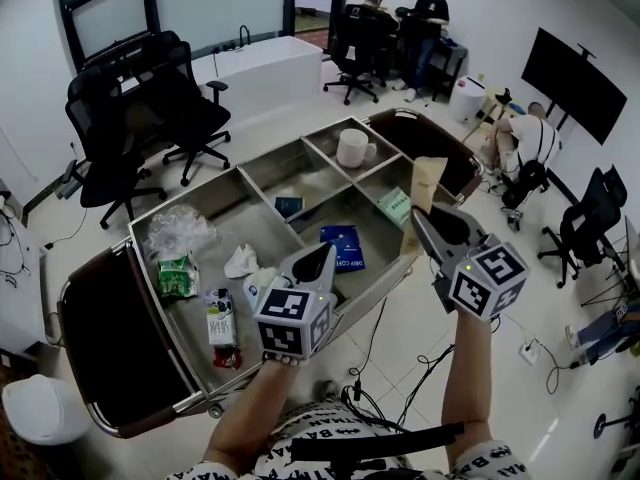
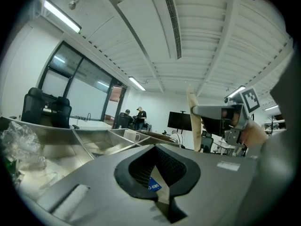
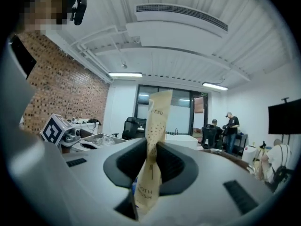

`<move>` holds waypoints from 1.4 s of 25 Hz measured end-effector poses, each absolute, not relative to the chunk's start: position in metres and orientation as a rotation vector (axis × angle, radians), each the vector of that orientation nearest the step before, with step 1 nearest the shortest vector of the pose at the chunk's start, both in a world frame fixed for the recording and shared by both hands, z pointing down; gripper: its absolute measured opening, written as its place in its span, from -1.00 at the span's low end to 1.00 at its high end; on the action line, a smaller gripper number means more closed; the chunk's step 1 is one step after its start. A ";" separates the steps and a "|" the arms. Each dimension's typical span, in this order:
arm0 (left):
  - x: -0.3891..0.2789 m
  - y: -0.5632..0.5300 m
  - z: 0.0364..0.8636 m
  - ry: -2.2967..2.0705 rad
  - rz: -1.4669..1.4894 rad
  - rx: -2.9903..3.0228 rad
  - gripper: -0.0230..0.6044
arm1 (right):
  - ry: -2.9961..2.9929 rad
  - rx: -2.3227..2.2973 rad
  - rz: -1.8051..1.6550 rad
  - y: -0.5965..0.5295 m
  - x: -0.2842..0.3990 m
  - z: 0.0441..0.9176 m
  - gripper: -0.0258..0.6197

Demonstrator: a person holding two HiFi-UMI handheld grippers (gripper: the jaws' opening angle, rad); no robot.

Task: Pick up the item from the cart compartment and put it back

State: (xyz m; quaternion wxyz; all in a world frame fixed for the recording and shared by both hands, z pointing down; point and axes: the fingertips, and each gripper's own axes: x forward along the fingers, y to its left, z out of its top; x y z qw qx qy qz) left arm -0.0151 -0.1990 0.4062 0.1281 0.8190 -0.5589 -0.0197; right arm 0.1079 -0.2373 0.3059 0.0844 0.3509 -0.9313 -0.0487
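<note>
1. Left tongs (image 1: 322,255), close under the head camera, hang over the near rim of the cart (image 1: 105,338). Their jaws are only a crack apart, with nothing between them.
2. Steel compartments of that cart spread below, holding bags and cartons, a blue booklet (image 1: 343,246) and a white mug (image 1: 352,148).
3. Right tongs (image 1: 420,218) hover above the cart's right-hand end, closed narrowly on a thin packet.
4. Tan paper packet (image 1: 428,180) stands upright in that grip, clear of every compartment.
5. The pick-up looks done. What is left is lowering the packet into a compartment and letting go.
</note>
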 end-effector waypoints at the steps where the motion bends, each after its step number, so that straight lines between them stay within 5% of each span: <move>1: -0.016 -0.199 0.405 -1.630 -0.062 2.381 -0.93 | -2.770 1.006 -0.173 -0.243 0.101 0.300 -0.67; 15: -0.037 -0.217 0.416 -1.661 -0.102 2.276 -0.93 | -2.604 0.463 -0.251 -0.337 -0.026 0.289 -0.67; 35: -0.068 -0.225 0.448 -1.658 -0.078 2.066 -0.93 | -2.008 0.007 -0.242 -0.426 -0.150 0.484 -0.67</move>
